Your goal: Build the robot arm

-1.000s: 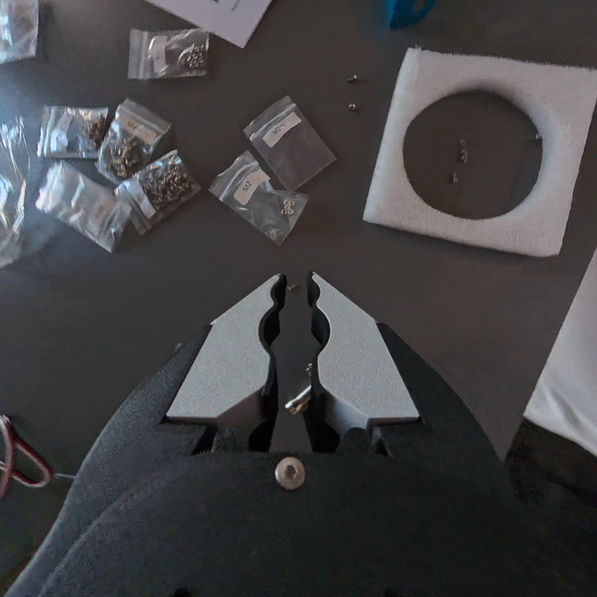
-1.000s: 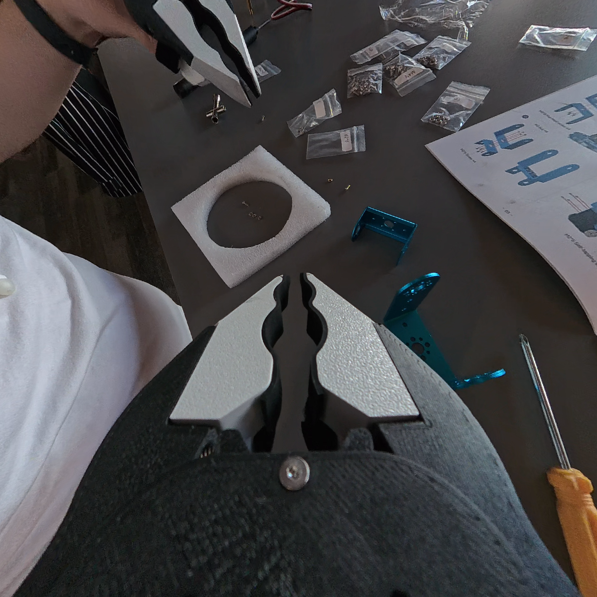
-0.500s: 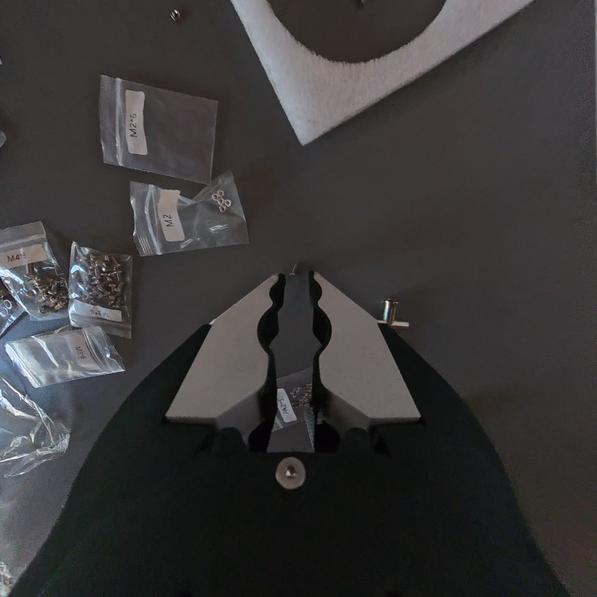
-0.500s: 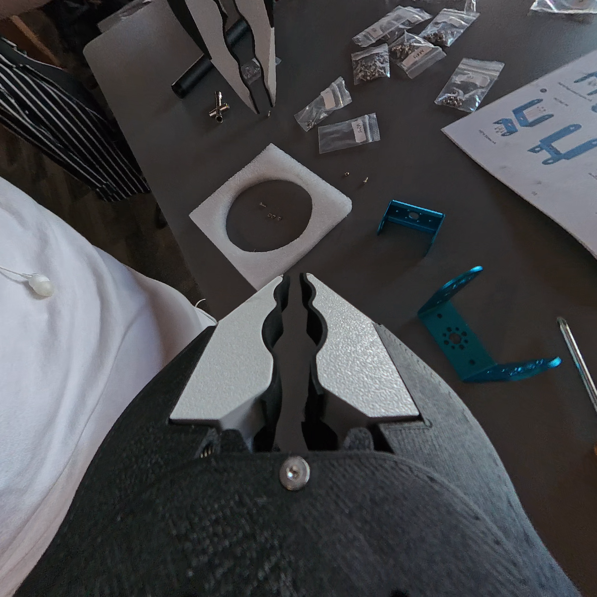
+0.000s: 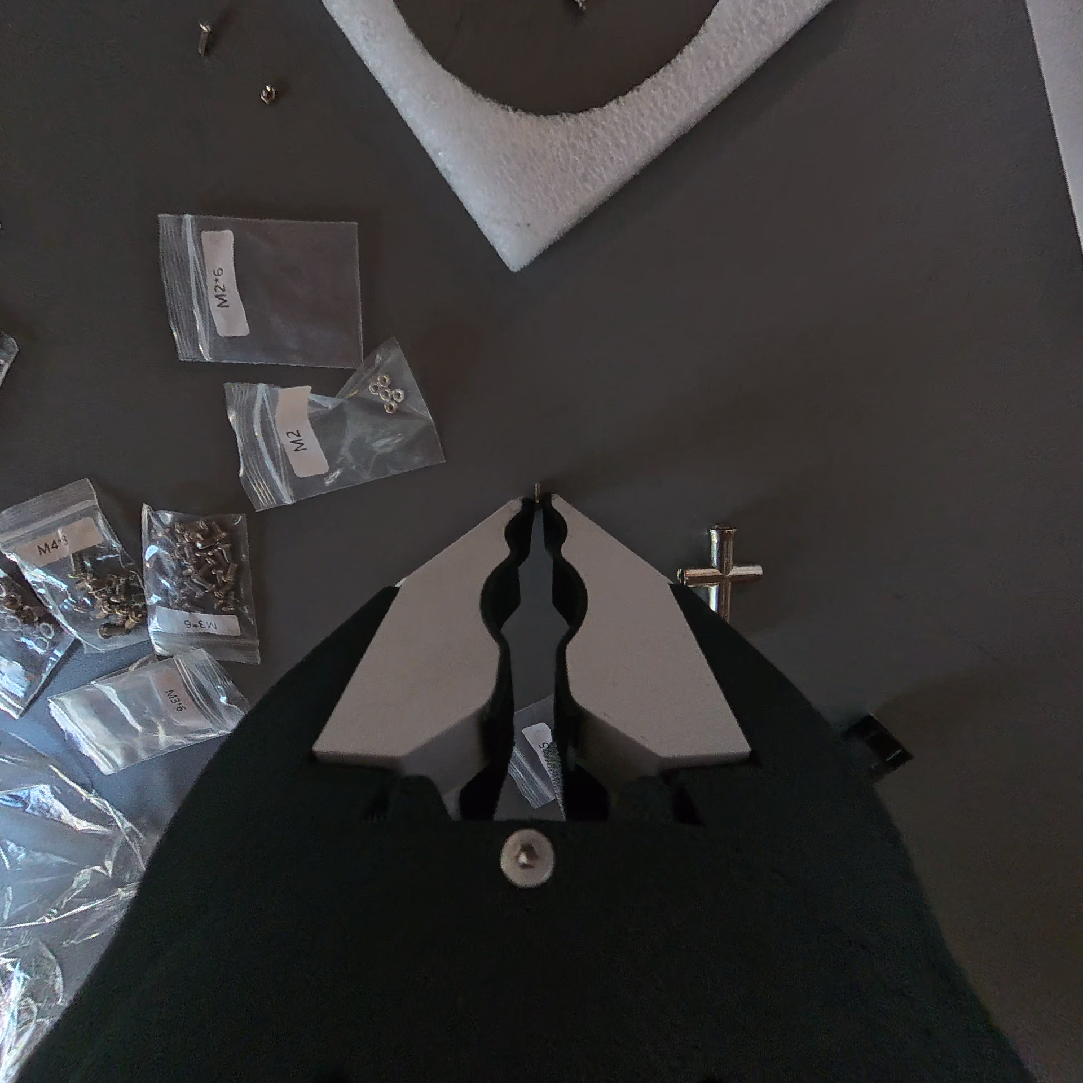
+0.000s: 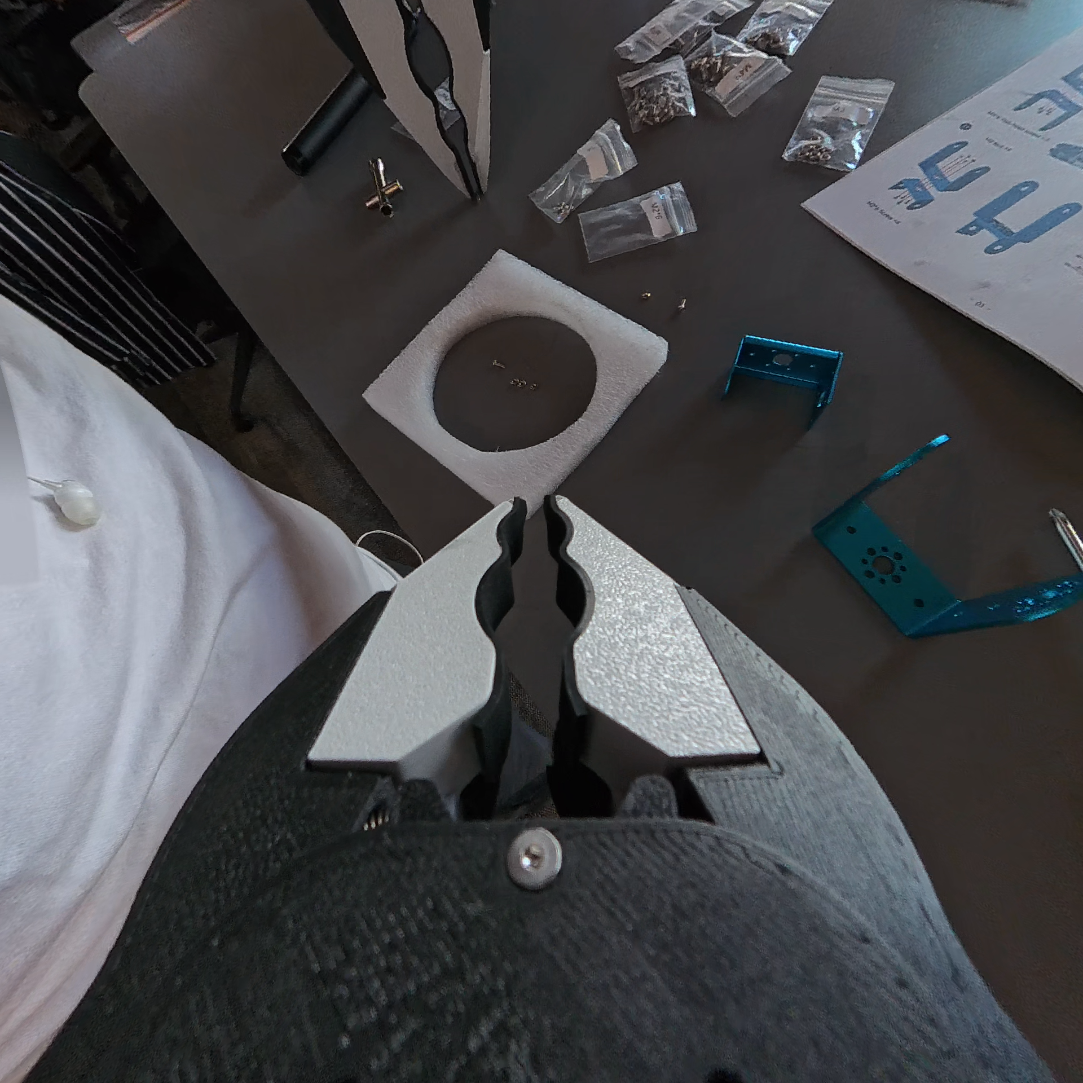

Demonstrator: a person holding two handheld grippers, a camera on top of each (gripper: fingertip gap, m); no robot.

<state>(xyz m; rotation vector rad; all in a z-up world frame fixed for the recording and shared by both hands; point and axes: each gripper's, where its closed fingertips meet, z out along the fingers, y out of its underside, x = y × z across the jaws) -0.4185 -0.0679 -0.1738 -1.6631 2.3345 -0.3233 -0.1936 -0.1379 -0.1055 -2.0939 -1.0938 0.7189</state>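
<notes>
My left gripper (image 5: pixel 535 505) points down at the dark table, its tips pinched on a tiny screw (image 5: pixel 536 487) that pokes out between them. A small labelled bag (image 5: pixel 536 756) lies under the jaws. In the right wrist view the left gripper (image 6: pixel 472 190) stands upright with its tips on the table beside a metal cross-shaped wrench (image 6: pixel 384 187). My right gripper (image 6: pixel 532 507) hovers over the near table edge just in front of a white foam square (image 6: pixel 615 363). Its jaws are nearly together and hold nothing.
Several clear bags of screws and nuts (image 5: pixel 328 433) lie left of the left gripper, with the cross wrench (image 5: pixel 722 571) to its right and the foam square (image 5: pixel 527 176) ahead. Two blue metal brackets (image 6: pixel 785 366) (image 6: pixel 867 562), a screwdriver tip (image 6: pixel 1069 536), a printed sheet (image 6: pixel 967 205) and a person's white shirt (image 6: pixel 146 586) are in the right view. The grippers' ends are close to 25 cm from one another. My right gripper's tips are some 11 cm from the white foam square (image 6: pixel 615 363).
The left gripper has swung round, dropped toward the table and closed its tips on the tiny screw. The right gripper has drifted slightly, still nearly closed and empty.
</notes>
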